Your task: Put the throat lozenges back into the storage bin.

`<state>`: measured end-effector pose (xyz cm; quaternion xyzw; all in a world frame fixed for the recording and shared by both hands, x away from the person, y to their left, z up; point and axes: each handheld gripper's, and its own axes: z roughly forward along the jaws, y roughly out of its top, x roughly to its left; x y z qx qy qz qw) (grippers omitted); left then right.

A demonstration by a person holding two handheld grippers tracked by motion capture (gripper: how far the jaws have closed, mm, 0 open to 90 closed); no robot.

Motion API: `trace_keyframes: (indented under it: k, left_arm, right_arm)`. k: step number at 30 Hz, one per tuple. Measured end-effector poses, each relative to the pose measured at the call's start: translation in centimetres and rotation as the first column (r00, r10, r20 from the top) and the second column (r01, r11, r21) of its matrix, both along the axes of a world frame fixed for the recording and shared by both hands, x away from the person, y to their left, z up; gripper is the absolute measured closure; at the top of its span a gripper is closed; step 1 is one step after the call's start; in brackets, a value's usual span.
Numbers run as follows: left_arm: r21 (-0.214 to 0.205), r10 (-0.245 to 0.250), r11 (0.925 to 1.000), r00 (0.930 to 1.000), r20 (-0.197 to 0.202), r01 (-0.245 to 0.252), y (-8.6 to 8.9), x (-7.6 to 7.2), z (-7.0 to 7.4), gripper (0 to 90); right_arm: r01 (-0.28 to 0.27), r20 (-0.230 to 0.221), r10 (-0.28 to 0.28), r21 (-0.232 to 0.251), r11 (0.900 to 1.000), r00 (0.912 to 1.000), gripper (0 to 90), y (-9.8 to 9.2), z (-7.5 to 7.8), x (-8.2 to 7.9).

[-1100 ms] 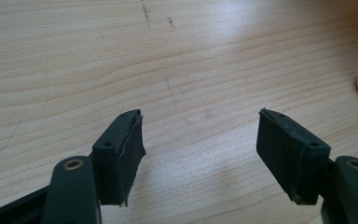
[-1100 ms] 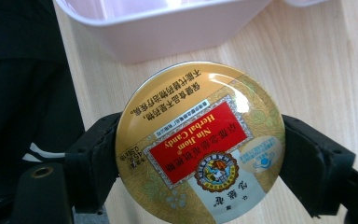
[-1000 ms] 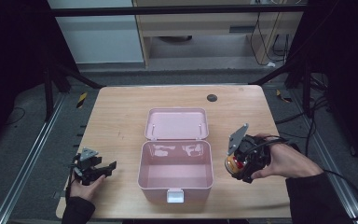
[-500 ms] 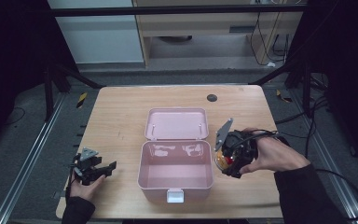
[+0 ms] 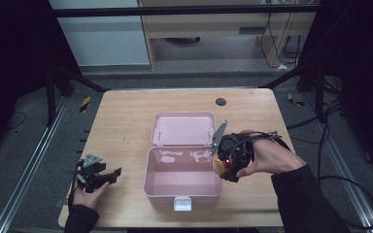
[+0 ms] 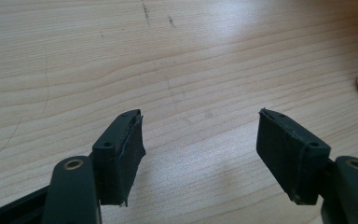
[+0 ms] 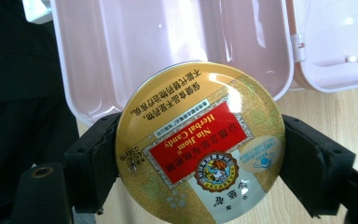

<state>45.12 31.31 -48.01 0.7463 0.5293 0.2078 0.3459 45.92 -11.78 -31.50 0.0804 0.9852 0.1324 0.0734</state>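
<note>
Nearby, right hand-held gripper (image 7: 200,158) clamped on candy tin (image 7: 200,149) beside open pink box (image 5: 182,182), left hand-held gripper (image 6: 200,140) released.

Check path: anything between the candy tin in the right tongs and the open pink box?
Nothing visible. The right tongs grip the round candy tin right at the right wall of the pink box. The lid lies flat behind, and the box interior looks empty.
</note>
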Motion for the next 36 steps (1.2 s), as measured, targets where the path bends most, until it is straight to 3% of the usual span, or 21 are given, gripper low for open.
trace_keyframes:
  k: [8,36]
  left_arm:
    - [0.000,0.000,1.0000,1.0000,0.002,0.000,0.0,0.0,0.0,30.9]
    - [0.000,-0.002,1.0000,1.0000,0.002,0.002,0.0,0.0,0.0,30.9]
  right_arm:
    - [-0.007,0.002,0.007,0.004,1.0000,1.0000,20.7,1.2,-0.1,0.3]
    - [-0.041,-0.017,0.041,0.010,0.9991,0.9990,20.7,4.0,-2.7,1.1]
